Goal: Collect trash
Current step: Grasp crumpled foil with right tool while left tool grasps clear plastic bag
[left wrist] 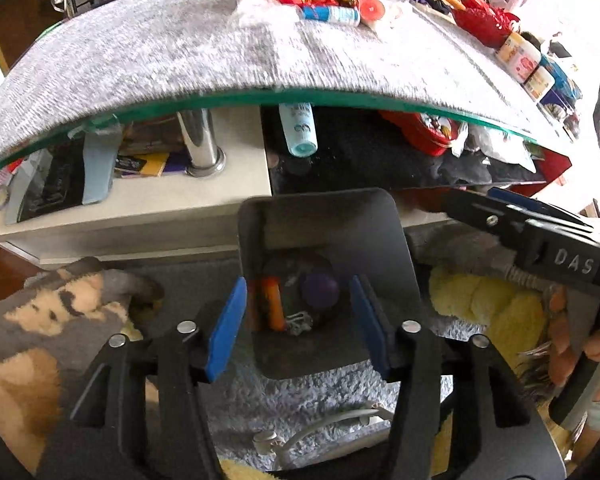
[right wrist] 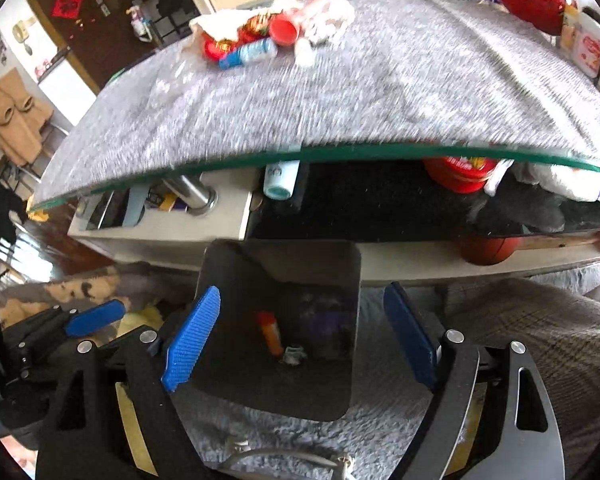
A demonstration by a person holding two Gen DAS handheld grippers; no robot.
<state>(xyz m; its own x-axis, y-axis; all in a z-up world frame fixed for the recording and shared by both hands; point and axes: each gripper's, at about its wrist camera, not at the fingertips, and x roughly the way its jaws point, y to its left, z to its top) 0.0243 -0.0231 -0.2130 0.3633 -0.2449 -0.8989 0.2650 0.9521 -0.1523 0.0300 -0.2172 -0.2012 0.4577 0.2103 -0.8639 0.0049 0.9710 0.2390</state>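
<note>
A black square trash bin (left wrist: 396, 240) stands on the floor rug in front of the table; it also shows in the right wrist view (right wrist: 236, 280). Inside lie an orange tube (left wrist: 274, 302), a purple ball (left wrist: 320, 290) and a small crumpled scrap (left wrist: 298, 322). My left gripper (left wrist: 298, 328) hangs open and empty over the bin. My right gripper (right wrist: 300, 340) is open and empty over the bin too. A pile of trash (left wrist: 320, 0) lies at the far side of the grey-covered glass table (left wrist: 140, 60): red wrappers, a blue-white bottle (right wrist: 252, 54), a red cup (right wrist: 284, 30).
Under the glass top (right wrist: 340, 152) is a shelf with a light blue bottle (left wrist: 298, 128), a red tin (left wrist: 432, 128), books and a chrome leg (left wrist: 200, 140). Cartons (left wrist: 520, 60) line the table's right edge. A basketball (right wrist: 488, 250) lies beneath. Fluffy rug, blankets and a white cable (left wrist: 320, 424) surround the bin.
</note>
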